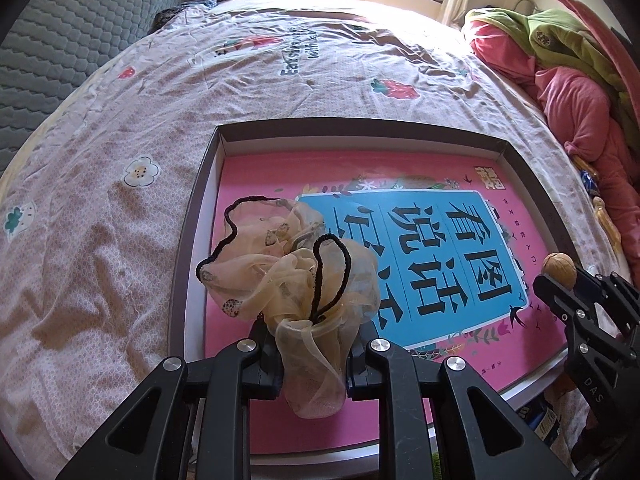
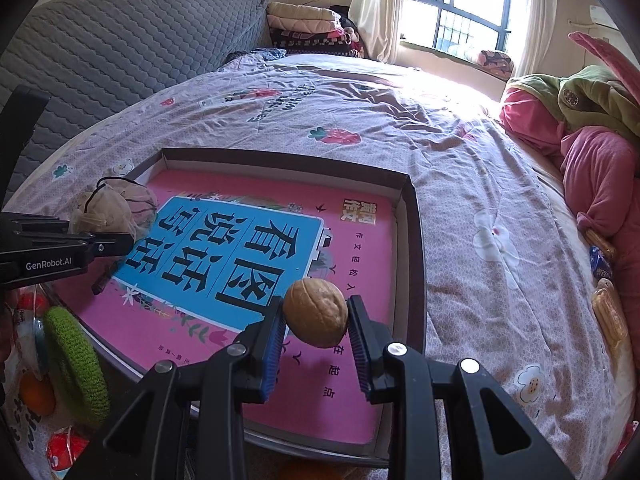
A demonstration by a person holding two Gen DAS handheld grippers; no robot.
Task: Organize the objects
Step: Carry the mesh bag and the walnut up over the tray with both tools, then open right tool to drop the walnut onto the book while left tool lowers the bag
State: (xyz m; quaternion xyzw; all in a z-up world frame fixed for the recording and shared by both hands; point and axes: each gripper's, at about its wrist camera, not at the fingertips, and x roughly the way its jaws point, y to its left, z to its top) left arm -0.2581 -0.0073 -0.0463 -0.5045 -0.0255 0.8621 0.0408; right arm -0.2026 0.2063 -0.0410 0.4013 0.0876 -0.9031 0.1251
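The left gripper point(image 1: 314, 364) pinches the gathered neck of a sheer beige mesh pouch point(image 1: 288, 272) with a black drawstring; the pouch's puffed body rises above the jaws and hangs over the left part of the tray. The right gripper point(image 2: 316, 334) clamps a walnut point(image 2: 316, 312) between its blue-ribbed pads point(image 2: 274, 344), the nut held above the near right part of the tray and clear of the book below.

Both grippers hover over a shallow dark-walled tray point(image 2: 412, 216) that lies on the bed point(image 2: 480, 200). A pink book point(image 2: 248, 248) with a blue panel of large black characters fills the tray's floor almost from wall to wall.

In the left wrist view the right gripper shows at the tray's right edge with the walnut at its tip; in the right wrist view the left gripper comes in from the tray's left edge with the pouch.

Off the tray's near left corner lie a green crocheted ring point(image 2: 76, 364), an orange ball point(image 2: 36, 396) and red-and-white packets point(image 2: 66, 448). Along the right edge of the bed lies a heap of pink and green clothing point(image 2: 580, 132), with wrapped snacks point(image 2: 608, 312) just below it. A grey quilted headboard point(image 2: 120, 56) stands along the bed's left side, folded blankets point(image 2: 308, 28) are stacked at the far corner, and a barred window point(image 2: 460, 4) is beyond.
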